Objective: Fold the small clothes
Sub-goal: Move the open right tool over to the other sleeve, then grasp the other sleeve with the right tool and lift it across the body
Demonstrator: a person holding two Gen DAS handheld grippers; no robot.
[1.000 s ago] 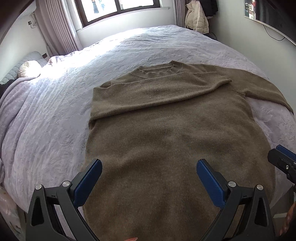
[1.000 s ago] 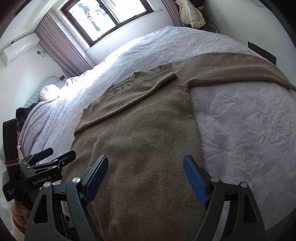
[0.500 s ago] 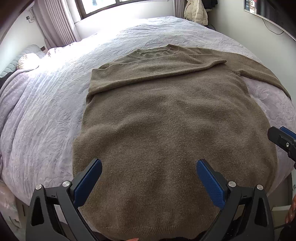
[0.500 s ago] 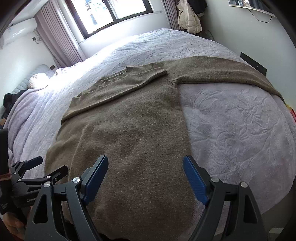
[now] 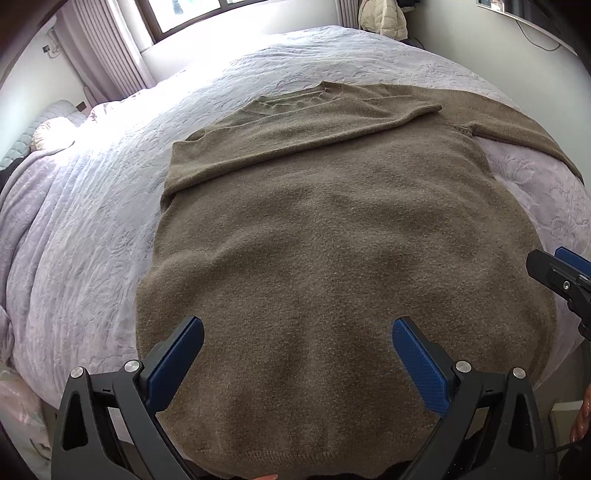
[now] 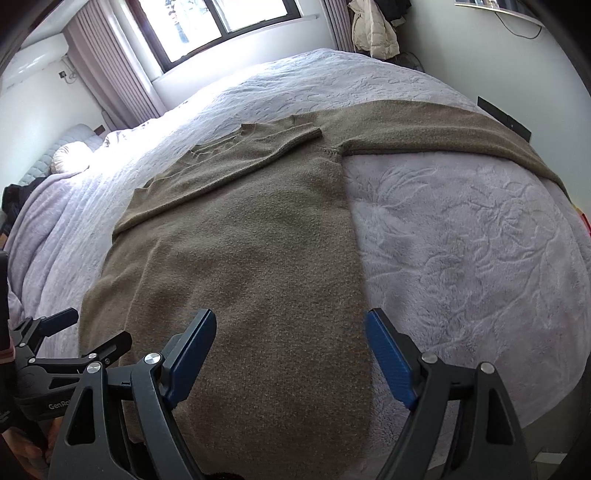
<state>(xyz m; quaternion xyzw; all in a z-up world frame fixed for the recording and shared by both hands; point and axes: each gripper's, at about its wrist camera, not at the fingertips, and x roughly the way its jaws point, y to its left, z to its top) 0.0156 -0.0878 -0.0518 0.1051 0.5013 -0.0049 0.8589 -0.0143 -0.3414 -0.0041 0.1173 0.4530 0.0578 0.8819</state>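
A brown knit sweater [image 5: 332, 229] lies flat on the bed, neck away from me, hem at the near edge. Its left sleeve [image 5: 303, 136] is folded across the chest. Its right sleeve [image 6: 436, 129] stretches out to the right. My left gripper [image 5: 297, 332] is open and empty above the lower part of the sweater. My right gripper [image 6: 290, 325] is open and empty above the sweater's lower right side [image 6: 258, 258]. The right gripper also shows at the right edge of the left wrist view [image 5: 561, 277], and the left one at the left edge of the right wrist view [image 6: 74, 332].
The bed has a pale lilac textured cover [image 6: 461, 240]. A pillow [image 5: 51, 133] lies at the far left. A window with curtains [image 6: 221, 29] is behind the bed. A light jacket [image 6: 373, 33] hangs at the back right. A wall runs along the right side.
Both grippers have drawn back and risen, so the sweater's hem and more of the bed now show. Both stay open. The sweater has not moved.
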